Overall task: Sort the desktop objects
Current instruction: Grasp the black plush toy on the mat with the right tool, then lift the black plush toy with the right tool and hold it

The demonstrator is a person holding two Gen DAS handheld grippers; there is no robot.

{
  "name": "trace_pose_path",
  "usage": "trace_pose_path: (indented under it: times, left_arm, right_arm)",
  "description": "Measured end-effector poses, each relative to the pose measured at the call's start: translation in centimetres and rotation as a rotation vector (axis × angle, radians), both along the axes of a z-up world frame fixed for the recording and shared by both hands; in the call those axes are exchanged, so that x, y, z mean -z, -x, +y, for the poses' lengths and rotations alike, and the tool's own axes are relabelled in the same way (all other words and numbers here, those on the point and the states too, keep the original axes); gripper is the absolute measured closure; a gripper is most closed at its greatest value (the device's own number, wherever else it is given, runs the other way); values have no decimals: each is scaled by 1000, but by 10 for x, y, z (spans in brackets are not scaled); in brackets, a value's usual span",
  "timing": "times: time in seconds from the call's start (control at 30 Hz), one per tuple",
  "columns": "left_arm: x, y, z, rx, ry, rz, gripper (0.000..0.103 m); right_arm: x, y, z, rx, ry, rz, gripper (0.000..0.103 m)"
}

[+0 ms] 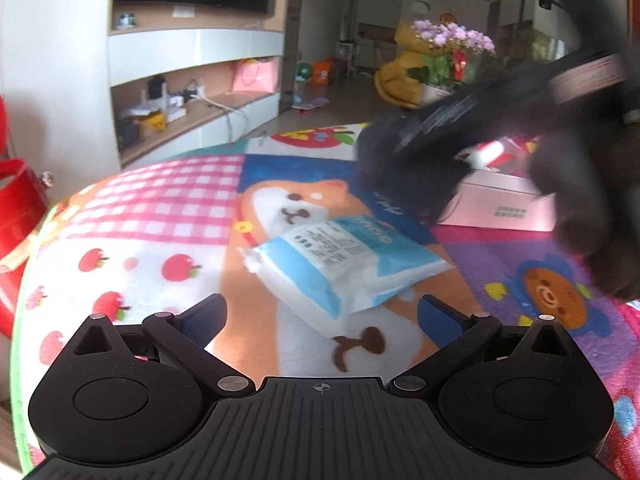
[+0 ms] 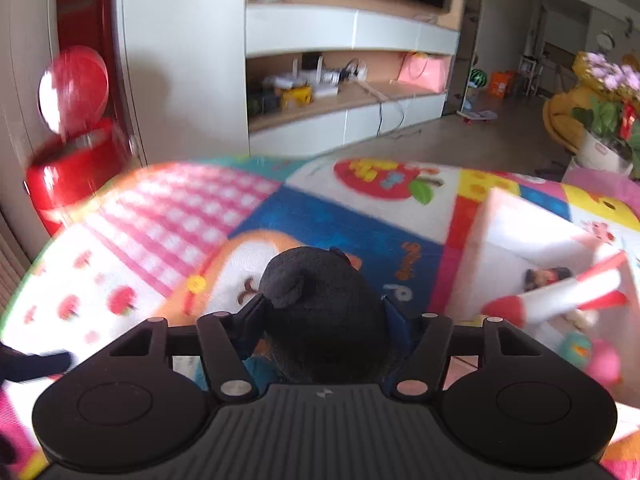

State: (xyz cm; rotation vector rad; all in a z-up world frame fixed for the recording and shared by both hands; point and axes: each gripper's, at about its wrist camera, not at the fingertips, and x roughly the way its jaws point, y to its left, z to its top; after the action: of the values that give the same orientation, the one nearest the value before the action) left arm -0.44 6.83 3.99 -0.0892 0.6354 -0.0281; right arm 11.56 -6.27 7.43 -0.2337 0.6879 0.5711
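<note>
1. A black plush toy [image 2: 324, 312] is clamped between the two fingers of the right gripper [image 2: 320, 320], held in the air above a colourful cartoon play mat [image 2: 168, 216]. The toy fills the gap between the fingers and bulges out past their tips.
2. A pink-and-white open box [image 2: 516, 240] sits on the mat to the right of the toy, with a red-and-white toy rocket [image 2: 560, 294] inside it. The held toy is near the box but not over it.
3. A blue-and-white packet [image 1: 344, 264] lies flat on the mat just ahead of the left gripper [image 1: 320, 320], between its finger lines but beyond the tips, untouched.
4. The left gripper is spread wide and holds nothing.
5. The step in hand seems to be carrying the plush toy to the box. The next move likely calls for swinging right until the toy is over the opening, then letting go. The packet looks next in line.
</note>
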Motion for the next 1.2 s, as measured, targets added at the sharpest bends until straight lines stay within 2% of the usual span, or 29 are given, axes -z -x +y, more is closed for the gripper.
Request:
trace_pose_path:
  times: [0.13,0.23,0.4,0.5,0.6,0.67,0.7,0.8,0.87,0.93,1.03,1.1,1.2]
  left_arm:
    - [2,-8,-8,32,10,16,0]
    - [6,-20,-20,45,-3,13,0]
    - [12,-50,-35,26,-37,16,0]
    - [11,-56,-49,96,-40,15,0]
    - [5,-54,-59,155,-18,-3,0]
    - [0,-51,-61,135,-36,-18,0]
    - [-2,-51,-61,122,-40,-23,0]
    - [-13,-50,-58,104,-34,-34,0]
    - [-20,-50,-59,105,-36,-48,0]
    - [-24,-49,-60,112,-35,-63,0]
    - [-26,-49,-63,121,-32,-66,0]
    - [-24,-49,-66,126,-37,-56,0]
    - [-25,-50,-70,143,-40,-52,0]
  right_arm:
    - [-46,33,-67,42,-112,-65,41]
    - [-58,61,-117,97,-101,-110,41]
    - [-28,86,-169,215,8,-69,41]
    - [-6,90,-188,296,24,-56,41]
    - [12,94,-184,339,86,-133,37]
    - [24,97,-176,352,144,-198,34]
    - [29,98,-171,348,159,-211,34]
    - [35,108,-161,291,138,-213,21]
    - [31,118,-154,242,100,-215,17]
    - [27,124,-148,193,30,-173,8]
    - [23,133,-139,96,-54,-116,8]
    - [24,136,-134,27,-117,-44,9]
    - [31,134,-129,-5,-166,43,9]
